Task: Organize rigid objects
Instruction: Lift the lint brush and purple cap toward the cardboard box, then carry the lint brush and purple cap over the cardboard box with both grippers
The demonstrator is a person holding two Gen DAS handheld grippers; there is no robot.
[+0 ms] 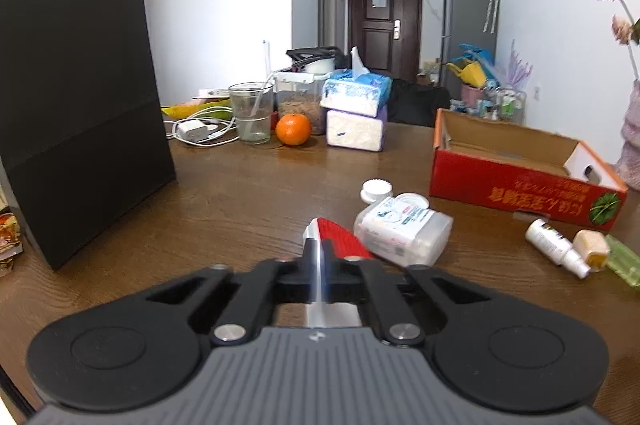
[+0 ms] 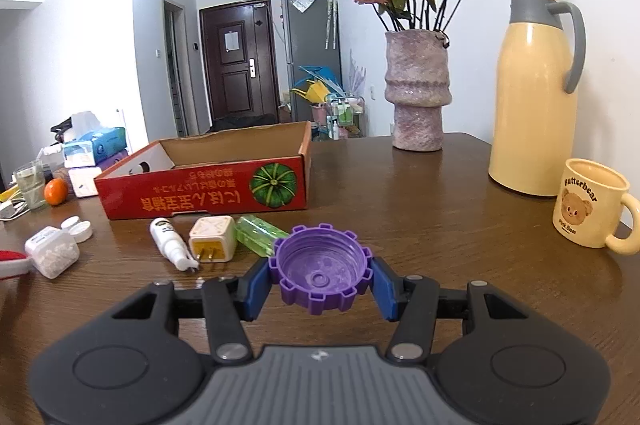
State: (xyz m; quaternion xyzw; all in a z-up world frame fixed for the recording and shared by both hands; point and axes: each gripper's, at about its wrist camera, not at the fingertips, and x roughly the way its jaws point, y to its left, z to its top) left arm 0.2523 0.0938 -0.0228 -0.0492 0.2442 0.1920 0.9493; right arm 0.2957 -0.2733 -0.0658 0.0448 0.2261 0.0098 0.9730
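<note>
In the left wrist view my left gripper [image 1: 317, 263] is shut on a thin red and silver object [image 1: 340, 237], held just above the wooden table [image 1: 240, 193]. My right gripper [image 2: 320, 275] is shut on a purple notched cap [image 2: 320, 265], whose open side faces up between the blue pads [image 2: 256, 285]. An open red cardboard box [image 2: 200, 197] lies ahead. Along its front lie a white spray bottle [image 2: 170, 243], a cream plug adapter [image 2: 212, 239] and a green clear case [image 2: 258, 235]. A clear tub of white bits [image 1: 404, 229] and a white lid [image 1: 376, 189] sit further left.
A tall black paper bag [image 1: 80, 113] stands at the left. An orange [image 1: 293, 129], a glass [image 1: 251, 113], tissue packs [image 1: 356, 113] and cables crowd the far edge. A vase of roses [image 2: 418, 89], a cream thermos [image 2: 536, 93] and a bear mug [image 2: 590, 203] stand to the right.
</note>
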